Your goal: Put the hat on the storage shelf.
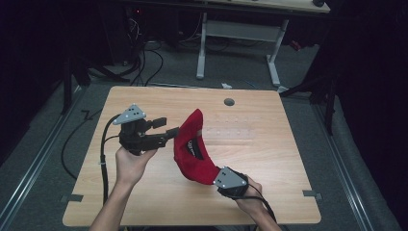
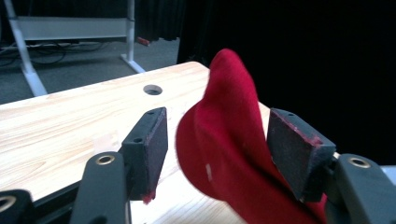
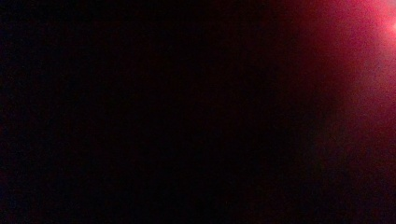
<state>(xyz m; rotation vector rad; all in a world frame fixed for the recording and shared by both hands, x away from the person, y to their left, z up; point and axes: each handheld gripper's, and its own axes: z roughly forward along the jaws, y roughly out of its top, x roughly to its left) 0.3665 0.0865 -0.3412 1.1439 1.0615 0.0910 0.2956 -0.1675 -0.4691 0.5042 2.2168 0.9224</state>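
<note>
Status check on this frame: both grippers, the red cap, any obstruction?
Left gripper open, jaws either side of the red cap, pads off the cloth. Right gripper shut on the cap's near end, cap raised over the table. Nothing in the way.

The light wooden table (image 1: 144,202) has rounded corners and a pale grain. Near its far edge there is a small round hole (image 1: 229,102). The red fabric cap (image 1: 195,154) touches the top near the middle, with one side raised up.
</note>
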